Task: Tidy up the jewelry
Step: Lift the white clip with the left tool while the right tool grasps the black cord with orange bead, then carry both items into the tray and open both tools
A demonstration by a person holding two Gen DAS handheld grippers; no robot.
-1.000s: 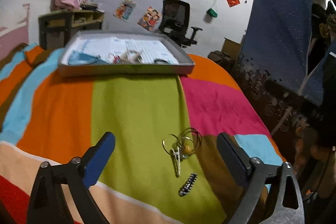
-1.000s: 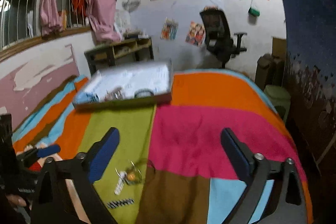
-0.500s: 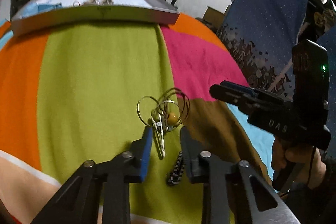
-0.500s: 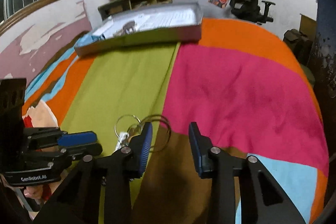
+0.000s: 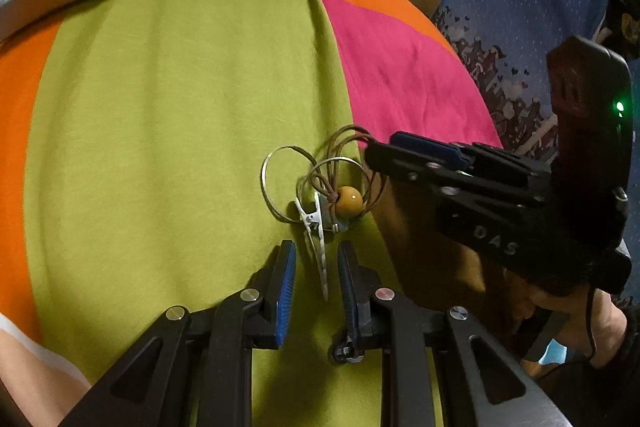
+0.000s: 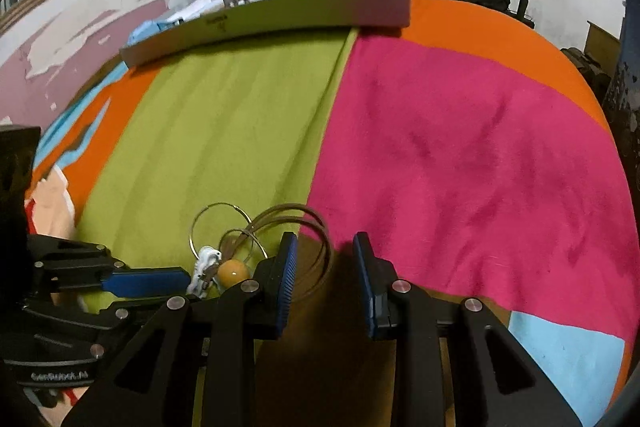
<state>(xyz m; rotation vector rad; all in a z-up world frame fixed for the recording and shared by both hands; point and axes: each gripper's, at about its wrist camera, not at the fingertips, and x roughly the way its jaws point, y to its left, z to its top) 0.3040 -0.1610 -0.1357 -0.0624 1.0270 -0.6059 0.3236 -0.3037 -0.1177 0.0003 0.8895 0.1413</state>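
Clearly little is done yet: in the left wrist view the left tongs (image 5: 316,281), narrowed but not clamped, straddle the silver hair clip (image 5: 317,247) on the green stripe of the bedspread (image 5: 160,127), tangled with hoop rings (image 5: 280,183) and a corded bead (image 5: 349,201). "DAS" reads on the other tool. From the right wrist view the right tongs (image 6: 326,277) sit narrow and empty over the cord loops (image 6: 308,227); the box tray (image 6: 280,15) waits far off, its label unreadable, so the pile seems unsorted
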